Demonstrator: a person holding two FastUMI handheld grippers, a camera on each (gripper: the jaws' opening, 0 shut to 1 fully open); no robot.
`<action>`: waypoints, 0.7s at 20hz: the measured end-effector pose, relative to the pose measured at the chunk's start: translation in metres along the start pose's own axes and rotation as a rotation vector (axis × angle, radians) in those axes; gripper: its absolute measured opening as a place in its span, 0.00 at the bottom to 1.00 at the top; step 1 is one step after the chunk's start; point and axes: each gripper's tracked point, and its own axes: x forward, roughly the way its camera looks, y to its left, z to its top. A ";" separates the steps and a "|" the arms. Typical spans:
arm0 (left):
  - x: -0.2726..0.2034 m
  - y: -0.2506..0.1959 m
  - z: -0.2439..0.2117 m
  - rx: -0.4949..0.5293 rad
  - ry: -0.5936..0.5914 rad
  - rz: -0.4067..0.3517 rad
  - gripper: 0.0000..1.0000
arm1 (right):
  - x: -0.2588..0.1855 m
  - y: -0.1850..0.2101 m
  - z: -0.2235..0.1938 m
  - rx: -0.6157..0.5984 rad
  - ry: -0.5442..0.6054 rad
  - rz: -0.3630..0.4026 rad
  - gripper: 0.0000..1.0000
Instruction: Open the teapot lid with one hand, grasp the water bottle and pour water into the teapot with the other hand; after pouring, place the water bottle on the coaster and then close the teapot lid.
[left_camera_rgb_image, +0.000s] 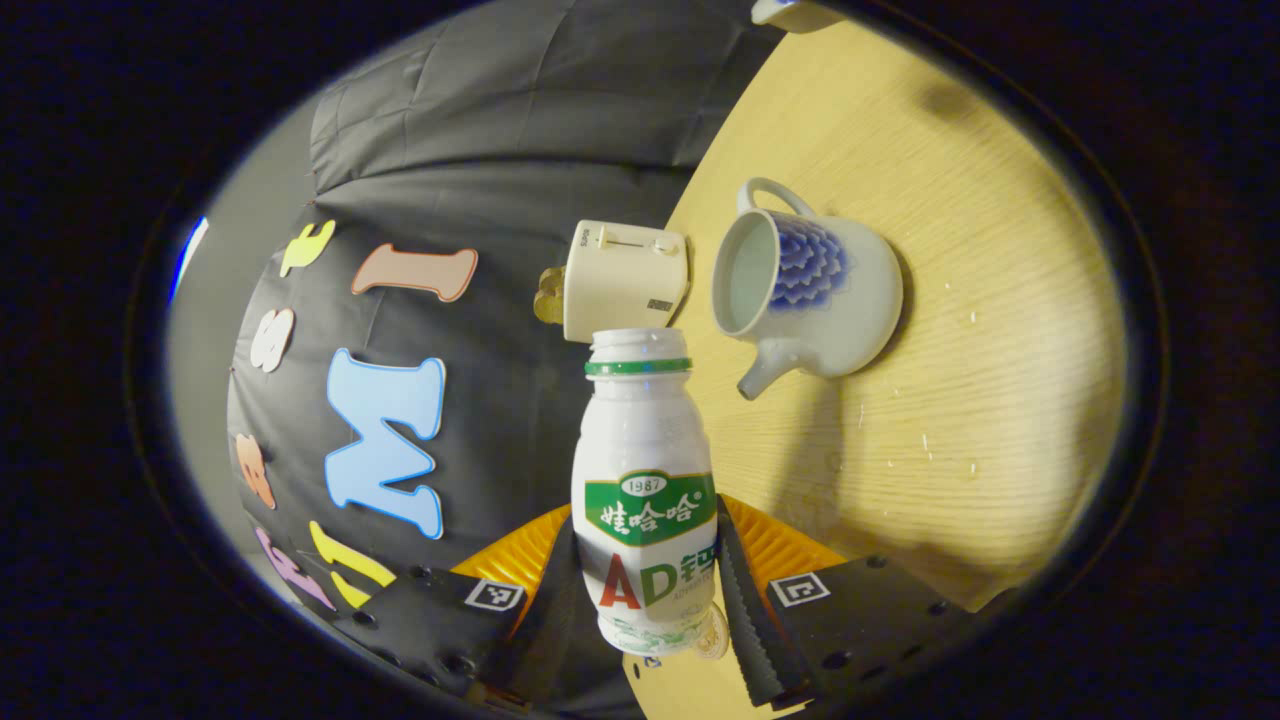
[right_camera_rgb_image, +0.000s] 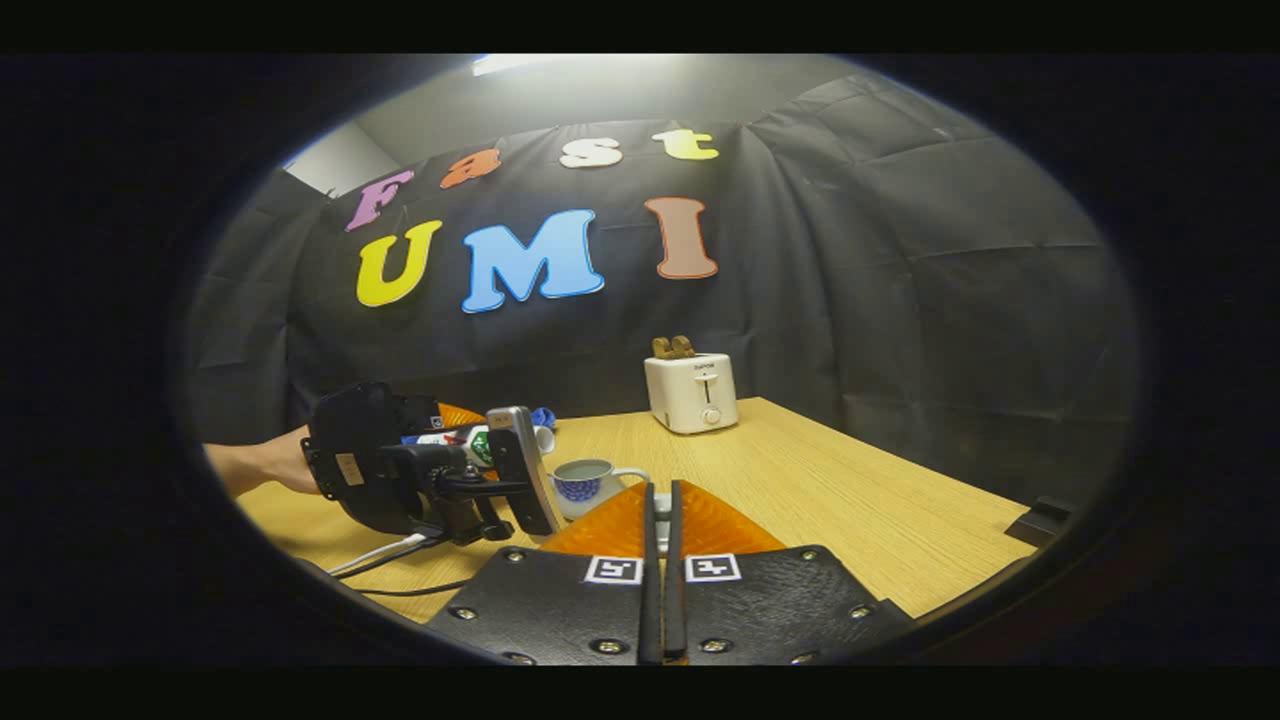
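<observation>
A staged recording booth is suggested: creased black cloth (right_camera_rgb_image: 900, 300) is hung as the wall behind a light wooden surface (right_camera_rgb_image: 850, 500), on which a small cream toaster (right_camera_rgb_image: 692, 392) holding bread is set like a household prop.

In the left gripper view, the bottle (left_camera_rgb_image: 645, 490) fills the lower centre between the fingers (left_camera_rgb_image: 745, 600). The teapot (left_camera_rgb_image: 805, 295) sits on the table (left_camera_rgb_image: 980, 330) at upper right, the toaster (left_camera_rgb_image: 625, 280) just left of it.

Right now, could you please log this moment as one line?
left claw: shut on water bottle, tilted toward teapot | teapot: lid off | right claw: shut | toaster: at table's back
</observation>
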 end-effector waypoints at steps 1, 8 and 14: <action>-0.001 0.003 0.000 0.017 0.002 0.003 0.75 | 0.000 0.000 0.001 -0.001 -0.001 -0.002 0.01; -0.004 0.008 0.014 0.124 -0.002 0.025 0.75 | -0.001 -0.003 0.000 0.004 0.002 -0.006 0.01; -0.005 0.016 0.017 0.210 0.007 0.046 0.75 | 0.000 -0.003 -0.002 0.003 0.010 -0.005 0.01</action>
